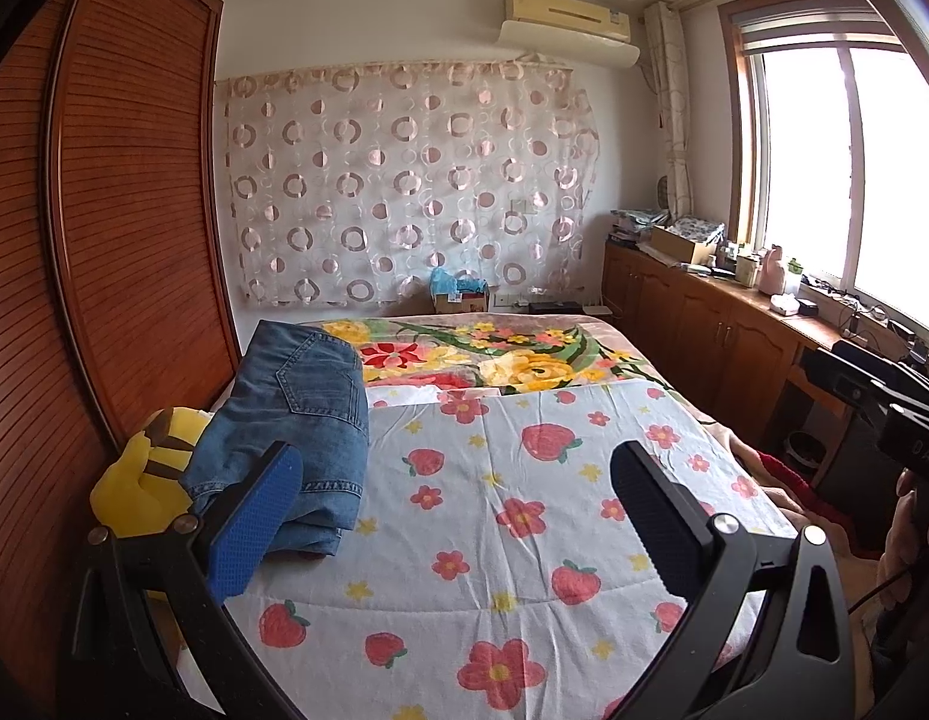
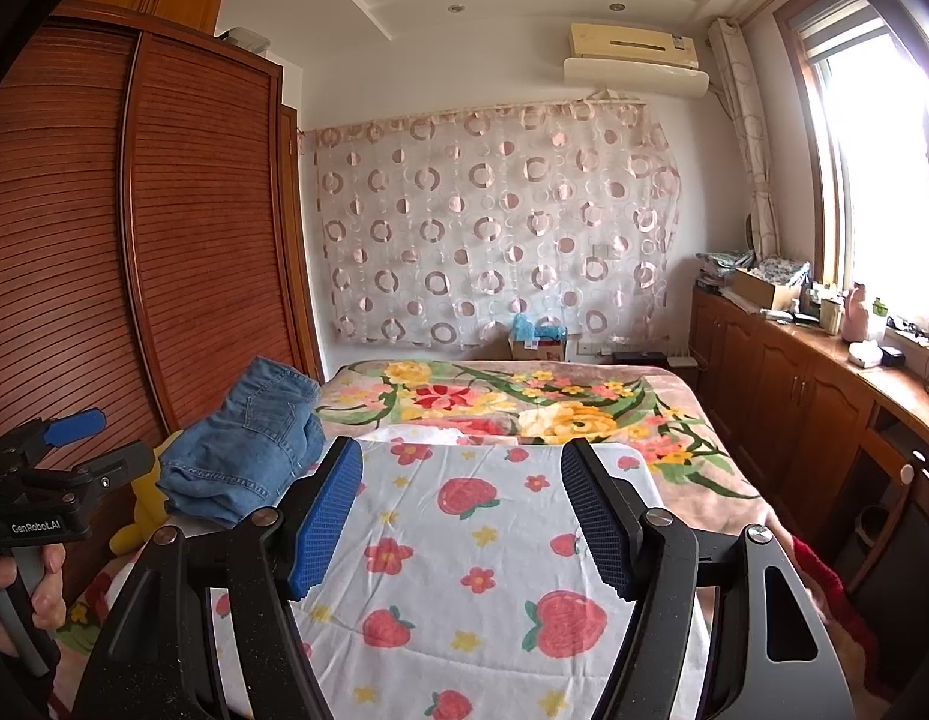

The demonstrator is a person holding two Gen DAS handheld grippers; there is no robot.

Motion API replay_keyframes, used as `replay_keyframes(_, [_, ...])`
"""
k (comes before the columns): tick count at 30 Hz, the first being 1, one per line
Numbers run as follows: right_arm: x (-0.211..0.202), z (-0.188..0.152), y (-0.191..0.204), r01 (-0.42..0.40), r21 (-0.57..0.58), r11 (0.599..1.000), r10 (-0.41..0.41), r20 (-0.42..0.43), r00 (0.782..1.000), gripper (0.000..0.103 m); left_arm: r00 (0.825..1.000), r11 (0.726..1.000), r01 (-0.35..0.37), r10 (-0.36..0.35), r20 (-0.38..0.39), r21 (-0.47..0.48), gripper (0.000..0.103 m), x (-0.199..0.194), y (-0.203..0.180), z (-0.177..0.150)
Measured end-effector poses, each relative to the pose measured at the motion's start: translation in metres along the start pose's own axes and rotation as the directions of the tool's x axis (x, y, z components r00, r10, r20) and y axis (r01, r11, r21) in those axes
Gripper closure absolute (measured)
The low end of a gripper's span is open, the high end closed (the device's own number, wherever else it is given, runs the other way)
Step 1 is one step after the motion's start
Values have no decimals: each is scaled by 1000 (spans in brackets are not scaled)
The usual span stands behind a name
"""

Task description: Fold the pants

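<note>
Blue denim pants (image 1: pixel 296 414) lie folded in a stack at the left edge of the bed, on the strawberry-print quilt (image 1: pixel 524 516). They also show in the right wrist view (image 2: pixel 248 444). My left gripper (image 1: pixel 452 474) is open and empty, held above the quilt with its left finger just in front of the pants. It also shows in the right wrist view (image 2: pixel 74 438) at the far left. My right gripper (image 2: pixel 461 480) is open and empty above the quilt, to the right of the pants. Its body shows in the left wrist view (image 1: pixel 884 396) at the right edge.
A yellow plush toy (image 1: pixel 146 468) sits beside the pants against the wooden wardrobe (image 1: pixel 104 240). A floral blanket (image 1: pixel 494 354) covers the far half of the bed. A cluttered wooden cabinet (image 1: pixel 734 312) runs under the window on the right.
</note>
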State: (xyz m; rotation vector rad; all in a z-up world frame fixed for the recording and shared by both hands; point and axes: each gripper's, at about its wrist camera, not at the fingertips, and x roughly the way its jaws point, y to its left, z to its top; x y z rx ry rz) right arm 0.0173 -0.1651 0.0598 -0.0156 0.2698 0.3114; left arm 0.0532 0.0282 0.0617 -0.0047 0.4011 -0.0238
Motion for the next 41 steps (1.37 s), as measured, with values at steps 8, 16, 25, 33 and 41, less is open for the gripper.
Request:
replay_keyframes(8, [-1, 0, 0, -3, 2, 1000, 3, -2, 1000, 32, 1000, 1000, 0, 0, 1, 1, 0, 0, 0, 0])
replay_keyframes(16, [-1, 1, 1, -1, 2, 1000, 1, 0, 1000, 32, 1000, 1000, 1, -1, 7, 0, 0, 0, 1, -1])
replay_keyframes(25, [-2, 1, 0, -1, 1, 1000, 1, 1, 1000, 32, 1000, 1000, 0, 0, 8, 0, 0, 0, 1, -2])
replay_keyframes(33, [-2, 1, 0, 0, 0, 1000, 0, 1, 1000, 32, 1000, 1000, 1, -1, 8, 0, 0, 0, 2, -2])
replay_keyframes(41, [-2, 0, 1, 1, 0, 1000, -1, 1, 1000, 32, 1000, 1000, 0, 0, 9, 0, 0, 0, 2, -3])
